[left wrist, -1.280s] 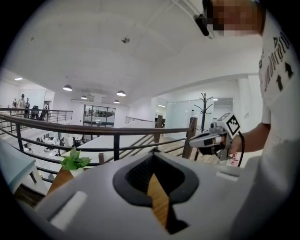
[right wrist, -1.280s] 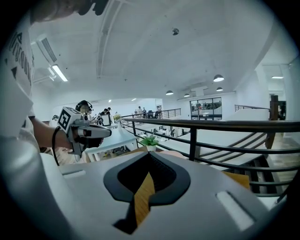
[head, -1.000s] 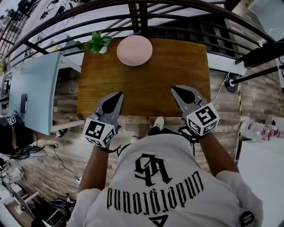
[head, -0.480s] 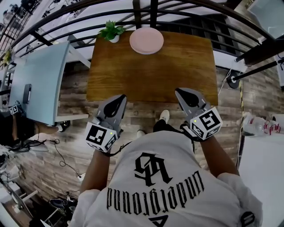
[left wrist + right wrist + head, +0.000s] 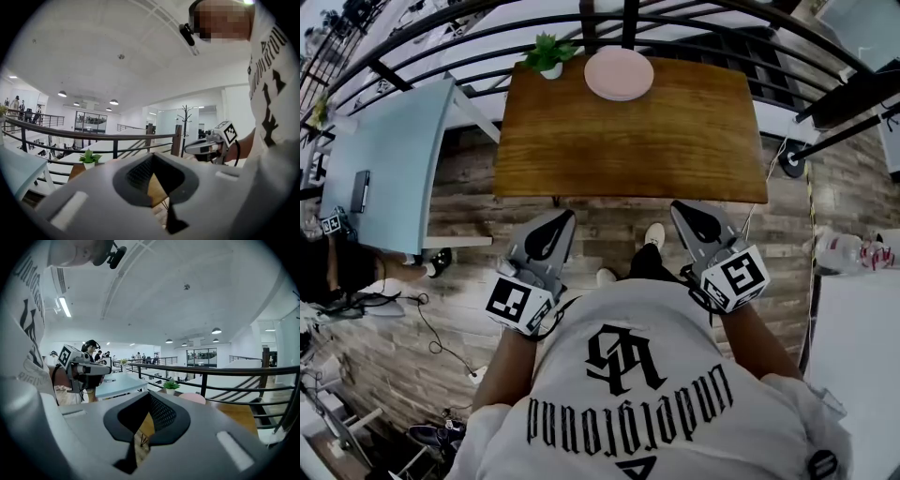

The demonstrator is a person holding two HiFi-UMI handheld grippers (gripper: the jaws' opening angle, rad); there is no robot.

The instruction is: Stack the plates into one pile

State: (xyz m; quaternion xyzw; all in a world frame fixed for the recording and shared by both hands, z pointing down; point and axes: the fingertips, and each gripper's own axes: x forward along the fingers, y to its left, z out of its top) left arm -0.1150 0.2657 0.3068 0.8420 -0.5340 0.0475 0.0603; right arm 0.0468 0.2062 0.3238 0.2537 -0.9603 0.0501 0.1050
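Round smooth pink plates (image 5: 619, 74) are piled at the grained wooden tabletop's (image 5: 628, 141) far edge beside a leafy plant (image 5: 546, 54); left gripper (image 5: 563, 218) and right gripper (image 5: 681, 208) are held past the near edge, fingers clenched on nothing.

Pink plates (image 5: 619, 73) are seen piled at the table's (image 5: 628, 141) far edge, just beside a potted plant (image 5: 548, 54); the left gripper (image 5: 566, 217) and right gripper (image 5: 680, 207) are held over the floor (image 5: 455, 281), short of the table.

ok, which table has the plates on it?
The brown wooden table straight ahead: the pink plates sit at its far edge, next to the plant. The pale blue table on the left has none.
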